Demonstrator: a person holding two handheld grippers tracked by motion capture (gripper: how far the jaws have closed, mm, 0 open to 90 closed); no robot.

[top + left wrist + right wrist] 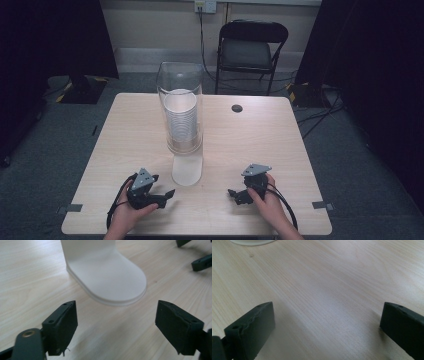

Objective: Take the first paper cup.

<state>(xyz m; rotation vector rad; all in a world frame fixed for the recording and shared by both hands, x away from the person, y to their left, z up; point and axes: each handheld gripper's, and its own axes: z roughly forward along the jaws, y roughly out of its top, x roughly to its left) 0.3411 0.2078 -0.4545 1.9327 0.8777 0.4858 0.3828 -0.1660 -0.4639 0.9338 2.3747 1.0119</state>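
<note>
We see a tall clear plastic tube holding a stack of white paper cups [180, 117], set on a flat white rounded base [110, 277] on the pale wooden desk [260, 135]. Our left gripper [167, 196] rests on the desk with its black fingers [61, 327] spread apart and nothing between them; the white base lies just ahead of them, close to the fingertips but not touching. Our right gripper [234, 194] also rests on the desk, its fingers [252, 330] spread wide over bare wood, with the base's edge [252, 242] well ahead and off to their left. The base lies between the two pairs of fingers.
</note>
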